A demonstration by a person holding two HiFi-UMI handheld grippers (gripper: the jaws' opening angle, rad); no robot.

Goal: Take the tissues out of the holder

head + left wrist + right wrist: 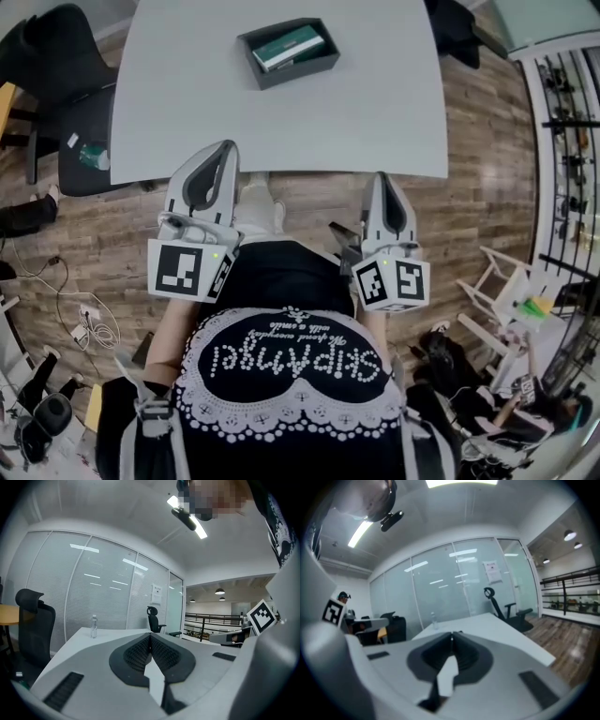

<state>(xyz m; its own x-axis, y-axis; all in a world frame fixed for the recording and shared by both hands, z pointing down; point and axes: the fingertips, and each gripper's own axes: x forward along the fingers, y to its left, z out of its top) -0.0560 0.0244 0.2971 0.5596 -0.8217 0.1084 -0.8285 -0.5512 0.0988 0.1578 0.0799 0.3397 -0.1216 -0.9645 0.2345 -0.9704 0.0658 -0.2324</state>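
Note:
A dark grey holder [323,64] stands at the far middle of the pale table [169,112], with a green pack of tissues [287,47] lying inside it. Both grippers hang below the table's near edge, well short of the holder. My left gripper [228,147] is shut and empty; its dark ribbed pads [138,652] meet at the tip. My right gripper [380,178] is likewise shut with nothing between its pads [464,654]. The holder does not show clearly in either gripper view.
Black office chairs [56,66] stand left of the table, one with a green object [94,155] on its seat. A water bottle [93,626] stands on the table's far side. Another chair [153,618] and glass walls lie beyond. Shelving [567,141] and a white rack [506,286] are at right.

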